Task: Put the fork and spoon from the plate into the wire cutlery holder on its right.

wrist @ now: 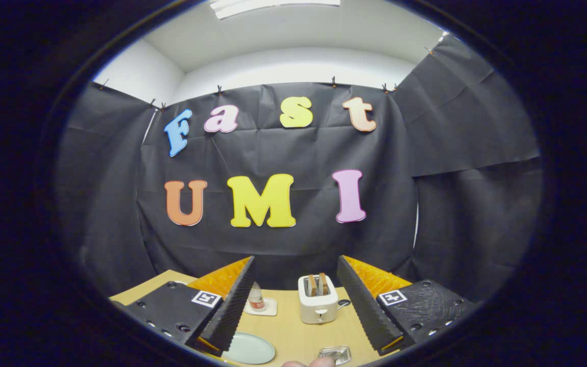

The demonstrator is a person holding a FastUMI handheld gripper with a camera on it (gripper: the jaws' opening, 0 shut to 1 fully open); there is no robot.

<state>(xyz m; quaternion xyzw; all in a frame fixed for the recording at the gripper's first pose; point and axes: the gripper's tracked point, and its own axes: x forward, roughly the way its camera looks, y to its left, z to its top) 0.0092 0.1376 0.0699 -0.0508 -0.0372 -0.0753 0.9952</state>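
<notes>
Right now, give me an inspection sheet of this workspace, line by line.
Surface: light wooden table.
Job's things: pale plate beside the left finger, with no fork or spoon visible on the part that shows; wire cutlery holder near the right finger, partly cut off.
Clutter: white toaster holding toast, small bottle on a coaster.
Grippers: gripper open, fingers holding nothing, raised above the table.
Cables: nothing seen.
Surroundings: black cloth wall, white ceiling; a fingertip near the holder.
</notes>
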